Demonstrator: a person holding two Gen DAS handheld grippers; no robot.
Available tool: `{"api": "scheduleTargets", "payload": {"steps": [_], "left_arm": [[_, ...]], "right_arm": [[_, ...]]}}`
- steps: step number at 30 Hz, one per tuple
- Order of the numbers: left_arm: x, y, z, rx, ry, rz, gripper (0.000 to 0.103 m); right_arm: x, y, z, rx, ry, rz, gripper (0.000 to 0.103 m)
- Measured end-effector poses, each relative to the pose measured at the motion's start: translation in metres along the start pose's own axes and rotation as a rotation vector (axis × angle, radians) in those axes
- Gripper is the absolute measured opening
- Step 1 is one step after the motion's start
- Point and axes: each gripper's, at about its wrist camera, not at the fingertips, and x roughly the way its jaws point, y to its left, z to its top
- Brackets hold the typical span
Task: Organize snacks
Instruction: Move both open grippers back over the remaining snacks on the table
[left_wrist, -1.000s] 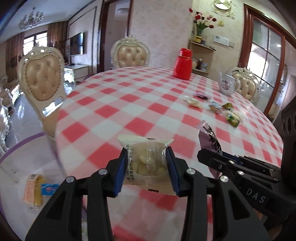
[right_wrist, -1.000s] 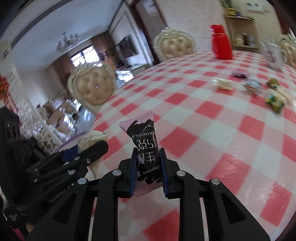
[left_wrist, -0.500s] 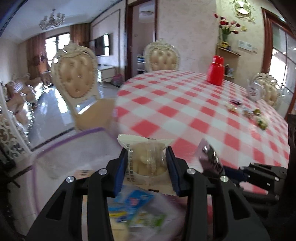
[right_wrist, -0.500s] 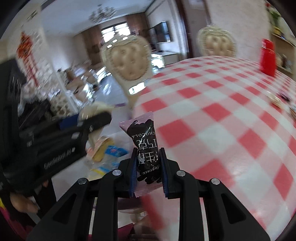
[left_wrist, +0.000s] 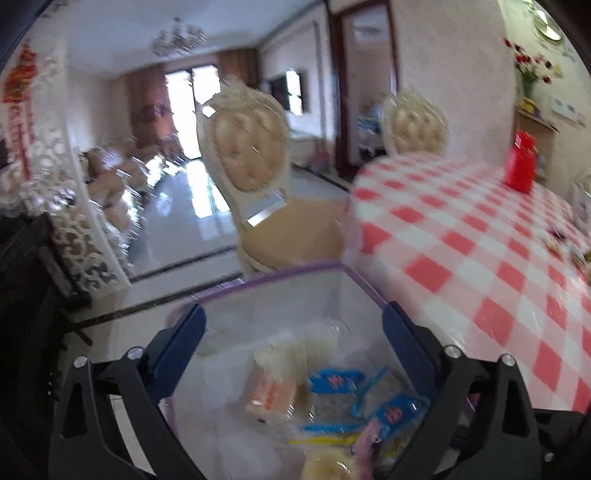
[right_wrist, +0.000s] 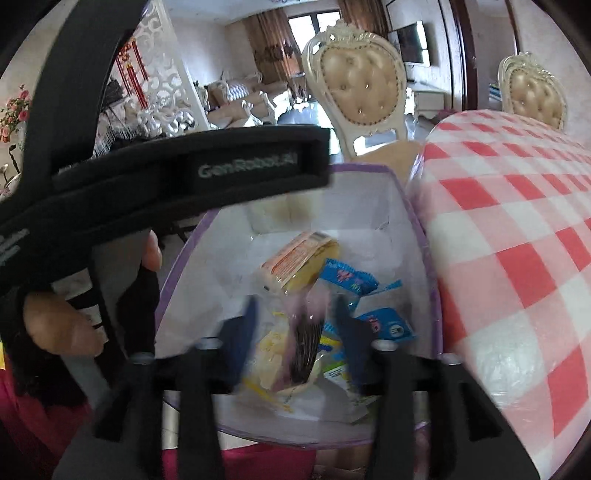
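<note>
A white box with a purple rim (left_wrist: 280, 275) (right_wrist: 430, 266) stands beside the checked table and holds several wrapped snacks. My left gripper (left_wrist: 291, 325) is open and empty above the box; the pale yellow snack (left_wrist: 328, 467) it carried lies in the box. My right gripper (right_wrist: 295, 325) is open over the box, and the blurred dark chocolate packet (right_wrist: 304, 339) is between its jaws, free of them. An orange-labelled snack (right_wrist: 295, 260) and blue packets (right_wrist: 349, 278) lie in the box.
The round table with red-white checked cloth (left_wrist: 480, 258) (right_wrist: 517, 258) is right of the box; a red jug (left_wrist: 521, 166) stands on it. A cream padded chair (left_wrist: 251, 155) (right_wrist: 360, 81) stands behind the box. The left gripper body (right_wrist: 184, 173) crosses the right wrist view.
Both grippers swung left from the table to over the box and opened. The yellow snack dropped from the left gripper; the chocolate packet left the right gripper's grip.
</note>
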Motion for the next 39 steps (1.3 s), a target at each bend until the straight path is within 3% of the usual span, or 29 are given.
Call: {"api": "scheduleTargets", "payload": {"steps": [4, 7, 10, 11, 14, 18, 22, 25, 28, 31, 35, 39], "left_arm": [[-0.007, -0.018, 0.003, 0.002, -0.035, 0.009, 0.101], [-0.014, -0.05, 0.002, 0.022, -0.046, -0.072, 0.101], [-0.02, -0.103, 0.001, 0.061, -0.038, -0.197, 0.101], [-0.02, -0.121, 0.001, 0.067, -0.027, -0.252, 0.101], [-0.01, -0.183, 0.002, 0.068, 0.083, -0.459, 0.101], [0.002, -0.283, 0.001, 0.166, 0.185, -0.597, 0.101], [0.009, -0.377, 0.0, 0.298, 0.225, -0.639, 0.101], [0.023, -0.439, 0.003, 0.364, 0.243, -0.625, 0.101], [0.041, -0.483, 0.012, 0.358, 0.279, -0.614, 0.101], [0.06, -0.515, 0.019, 0.322, 0.332, -0.614, 0.101], [0.077, -0.544, 0.028, 0.281, 0.336, -0.652, 0.101], [0.087, -0.541, 0.033, 0.203, 0.293, -0.712, 0.101]], "right_arm": [[-0.03, -0.036, -0.002, 0.09, -0.064, -0.057, 0.057], [-0.069, -0.082, -0.012, 0.218, -0.148, -0.168, 0.075], [-0.12, -0.125, -0.027, 0.31, -0.252, -0.312, 0.078], [-0.137, -0.138, -0.034, 0.323, -0.278, -0.368, 0.084], [-0.192, -0.18, -0.061, 0.406, -0.358, -0.558, 0.087], [-0.248, -0.258, -0.102, 0.586, -0.363, -0.682, 0.087], [-0.292, -0.34, -0.139, 0.726, -0.359, -0.754, 0.087], [-0.299, -0.381, -0.151, 0.776, -0.291, -0.746, 0.087], [-0.294, -0.404, -0.145, 0.725, -0.222, -0.782, 0.087], [-0.298, -0.424, -0.139, 0.707, -0.237, -0.82, 0.086], [-0.316, -0.472, -0.144, 0.826, -0.311, -0.866, 0.082], [-0.313, -0.505, -0.133, 0.761, -0.254, -0.981, 0.076]]}}
